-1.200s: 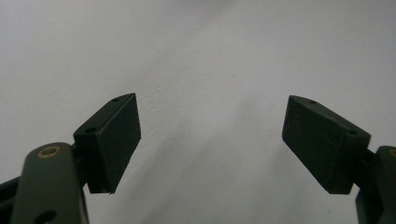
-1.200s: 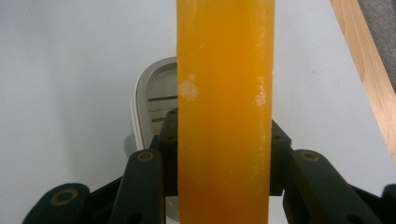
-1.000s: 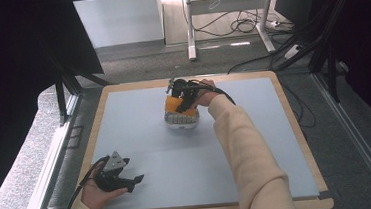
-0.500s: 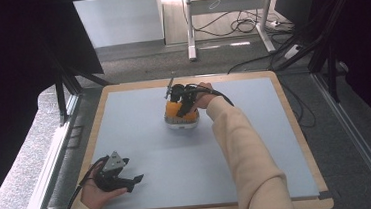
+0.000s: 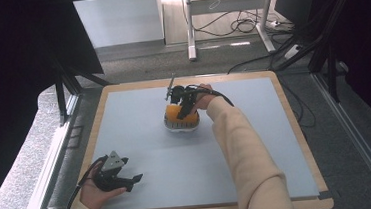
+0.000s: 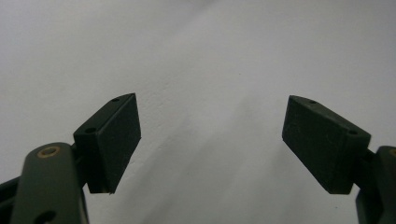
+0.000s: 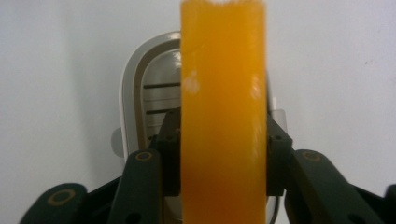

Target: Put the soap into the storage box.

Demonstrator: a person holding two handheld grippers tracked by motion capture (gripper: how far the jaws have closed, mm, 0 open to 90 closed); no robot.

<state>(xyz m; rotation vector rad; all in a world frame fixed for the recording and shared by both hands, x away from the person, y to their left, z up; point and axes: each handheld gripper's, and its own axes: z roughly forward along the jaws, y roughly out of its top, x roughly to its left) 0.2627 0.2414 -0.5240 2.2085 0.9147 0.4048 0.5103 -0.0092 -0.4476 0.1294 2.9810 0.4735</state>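
High view: right gripper (image 5: pixel 186 103) over the white base (image 5: pixel 181 125) at the mat's (image 5: pixel 139 118) far centre, clamped on an orange piece (image 5: pixel 175 112); left gripper (image 5: pixel 124 178) resting near the front left corner.

Left gripper view: jaws spread wide, bare mat between.

Right gripper view: jaws pinching the upright orange piece (image 7: pixel 223 116), white base (image 7: pixel 140 93) directly behind.
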